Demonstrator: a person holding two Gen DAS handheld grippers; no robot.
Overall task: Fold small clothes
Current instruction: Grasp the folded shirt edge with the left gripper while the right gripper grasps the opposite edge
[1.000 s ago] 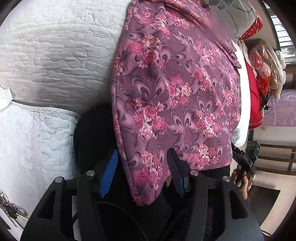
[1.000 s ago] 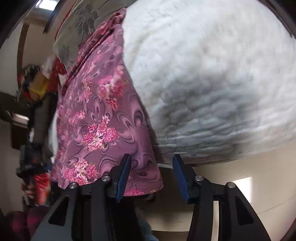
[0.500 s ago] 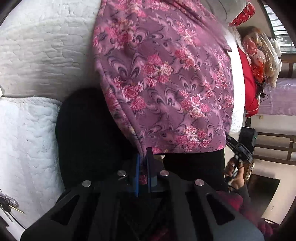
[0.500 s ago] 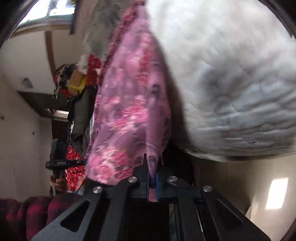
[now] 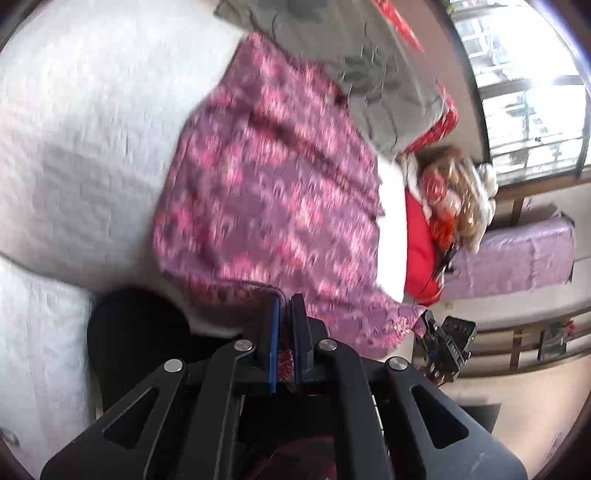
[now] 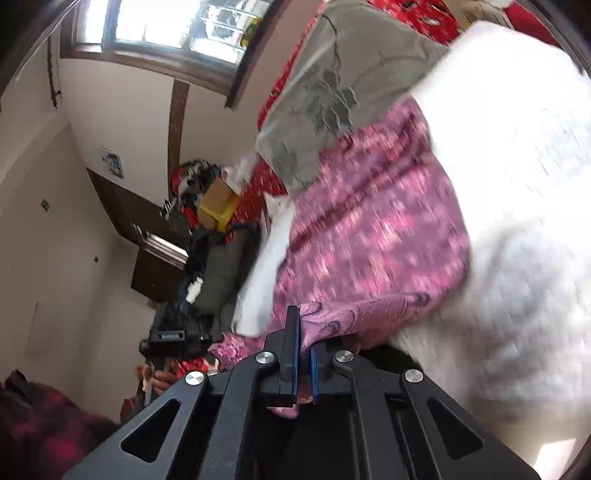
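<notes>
Right now my left claw (image 5: 283,306) is clenched on the near hem of the purple floral garment (image 5: 273,192), with a strip of the cloth pinched between its blue pads (image 5: 274,332). My right claw (image 6: 303,334) is clenched too, grasping another near corner of the same garment (image 6: 373,236), and the fabric bunches into a fold just beyond its tips. The garment lies spread over the white quilted bed cover (image 5: 85,140), its far end reaching up toward a grey patterned pillow (image 5: 373,85) that rests against its far edge. Between my two grips the near hem hangs off the edge of the bed, lifted a little from the cover. The cloth looks blurred in both wrist views, so I cannot make out its print in detail.

In the left wrist view my other claw (image 5: 445,341) shows at the right, near the garment's lower right corner. A red cloth (image 5: 419,240) sits just right of the garment, and a heap of mixed items (image 5: 458,192) lies behind it, near a window (image 5: 528,85). A purple covered bench (image 5: 517,254) stands further right. In the right wrist view the white cover (image 6: 517,184) fills the right side, the window (image 6: 166,26) is at the far left, and a dark cabinet (image 6: 155,243) stands against the wall below it
</notes>
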